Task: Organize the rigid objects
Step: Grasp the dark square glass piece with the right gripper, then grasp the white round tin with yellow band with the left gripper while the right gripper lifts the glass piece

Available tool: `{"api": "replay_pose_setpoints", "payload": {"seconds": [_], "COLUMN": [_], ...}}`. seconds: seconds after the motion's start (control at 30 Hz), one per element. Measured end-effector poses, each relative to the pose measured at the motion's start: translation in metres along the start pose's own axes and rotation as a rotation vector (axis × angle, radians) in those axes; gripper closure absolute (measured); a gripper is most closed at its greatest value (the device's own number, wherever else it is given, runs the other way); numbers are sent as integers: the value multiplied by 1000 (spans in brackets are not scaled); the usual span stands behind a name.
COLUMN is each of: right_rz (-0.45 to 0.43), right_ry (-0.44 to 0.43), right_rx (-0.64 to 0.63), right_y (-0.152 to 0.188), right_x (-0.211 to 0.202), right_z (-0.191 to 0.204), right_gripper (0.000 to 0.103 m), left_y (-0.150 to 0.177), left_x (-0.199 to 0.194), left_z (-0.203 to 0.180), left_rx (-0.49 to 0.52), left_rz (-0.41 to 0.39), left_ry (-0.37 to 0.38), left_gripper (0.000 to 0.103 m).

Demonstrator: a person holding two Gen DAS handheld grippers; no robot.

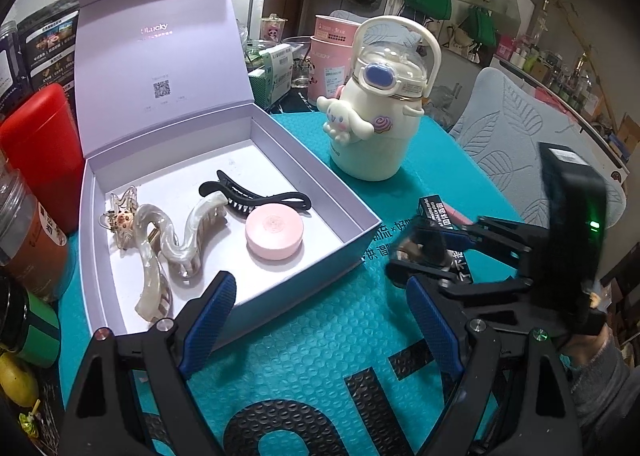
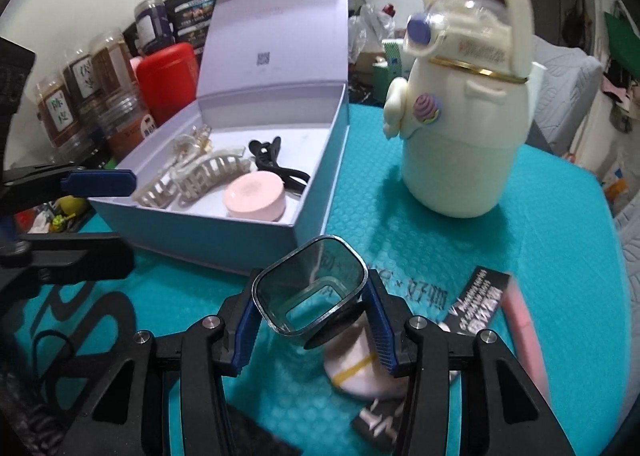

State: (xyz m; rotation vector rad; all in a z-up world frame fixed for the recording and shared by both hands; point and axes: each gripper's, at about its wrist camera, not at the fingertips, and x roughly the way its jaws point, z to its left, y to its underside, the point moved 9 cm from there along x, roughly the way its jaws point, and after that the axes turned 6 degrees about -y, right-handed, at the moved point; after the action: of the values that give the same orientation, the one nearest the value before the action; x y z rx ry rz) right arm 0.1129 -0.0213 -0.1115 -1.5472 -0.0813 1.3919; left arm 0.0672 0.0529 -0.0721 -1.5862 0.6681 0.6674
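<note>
My right gripper [image 2: 310, 296] is shut on a small clear square cup with a dark rim [image 2: 310, 284]; both blue pads press its sides. From the left wrist view, the right gripper [image 1: 420, 252] sits low over the teal mat right of the box, its load blurred. My left gripper [image 1: 320, 296] stands open and bare at the near corner of the open lilac box [image 1: 352, 244]. The box [image 2: 224, 232] holds pearly hair claws [image 1: 180, 240], a black clip [image 1: 256, 196] and a pink round case [image 1: 274, 232].
A white cartoon bottle [image 1: 372, 116] [image 2: 460, 128] stands on the teal bubble mat [image 1: 320, 356] behind the box. A black printed packet [image 2: 480, 304], a pink strip [image 2: 520, 320] and a white piece with a yellow stripe [image 2: 356, 368] lie near the right gripper. Jars and a red tin [image 1: 44, 152] crowd the left.
</note>
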Motion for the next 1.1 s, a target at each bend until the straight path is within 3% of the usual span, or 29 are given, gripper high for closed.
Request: {"api": "replay_pose_setpoints", "payload": {"seconds": [0.3,0.67,1.1], "right_rz": [-35,-29,-64], "right_ry": [65,193,265], "right_rx": [53,184,264], "right_y": [23,78,105], "right_x": [-51,-99,-123], "right_z": [8,-22,-54], "right_gripper": [55,55,55], "left_y": [8,21,20], "left_x": [0,25,72], "left_z": [-25,-84,-104], "left_rx": [32,98,-43], "left_rz": [-2,48,119], "left_ry": [40,121,146], "left_gripper": [15,15,18]}}
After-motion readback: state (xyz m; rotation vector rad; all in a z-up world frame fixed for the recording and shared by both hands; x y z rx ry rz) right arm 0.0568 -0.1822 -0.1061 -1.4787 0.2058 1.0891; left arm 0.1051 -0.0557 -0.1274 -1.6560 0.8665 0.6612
